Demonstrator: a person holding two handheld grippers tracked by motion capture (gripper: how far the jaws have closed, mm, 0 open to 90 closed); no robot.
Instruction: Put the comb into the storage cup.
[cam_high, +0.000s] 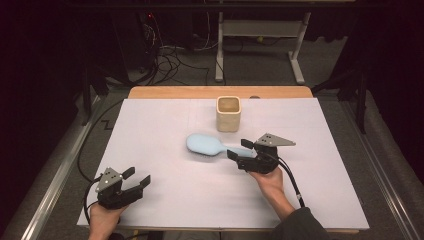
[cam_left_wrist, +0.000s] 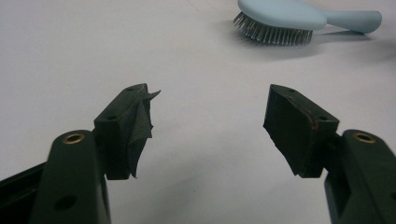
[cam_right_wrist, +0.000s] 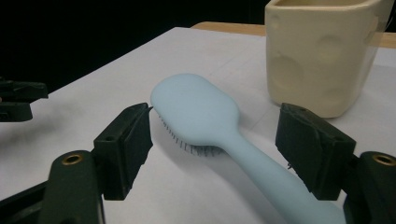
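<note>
A light blue hairbrush (cam_high: 209, 145) lies bristles down in the middle of the white table cover, its handle pointing right. My right gripper (cam_high: 239, 148) is open at the handle end; in the right gripper view the handle (cam_right_wrist: 275, 179) runs between the two pads without touching them, and the brush head (cam_right_wrist: 196, 109) lies ahead. A cream square cup (cam_high: 228, 114) stands upright just behind the brush. My left gripper (cam_high: 137, 177) rests open near the front left corner, nothing between its jaws; the left gripper view shows the brush (cam_left_wrist: 285, 18) far off at the upper right.
The white cover (cam_high: 165, 125) spreads over a wooden table whose far edge (cam_high: 170, 92) shows behind it. Beyond lie a dark floor, cables (cam_high: 167, 62) and a white desk frame (cam_high: 260, 40). A cable (cam_high: 292, 182) trails from my right gripper.
</note>
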